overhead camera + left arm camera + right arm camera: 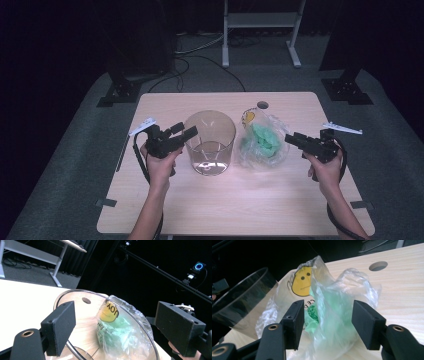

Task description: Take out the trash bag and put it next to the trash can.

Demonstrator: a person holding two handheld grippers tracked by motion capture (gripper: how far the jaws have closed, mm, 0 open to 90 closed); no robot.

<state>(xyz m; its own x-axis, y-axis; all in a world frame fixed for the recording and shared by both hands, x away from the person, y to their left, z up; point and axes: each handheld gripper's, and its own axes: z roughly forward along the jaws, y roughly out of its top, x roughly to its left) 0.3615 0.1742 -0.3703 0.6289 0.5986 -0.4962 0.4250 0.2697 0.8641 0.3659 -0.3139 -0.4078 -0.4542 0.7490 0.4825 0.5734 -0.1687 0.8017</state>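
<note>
A clear round container (210,142) stands at the middle of the wooden table (235,200); it looks empty. To its right lies a crumpled clear plastic bag (262,140) with green stuff inside and a yellow smiley face printed on it (303,281). My left gripper (186,131) is open, level with the container's left rim (105,296), its jaws wide apart on either side of the near rim. My right gripper (292,139) is open, its tips at the bag's right edge, with the bag (329,307) seen between the jaws.
A round cable hole (262,105) sits near the table's far edge. Behind the table stand a white frame (260,22), black stand feet (117,92) and loose cables on grey carpet. Bare tabletop lies in front of the container and bag.
</note>
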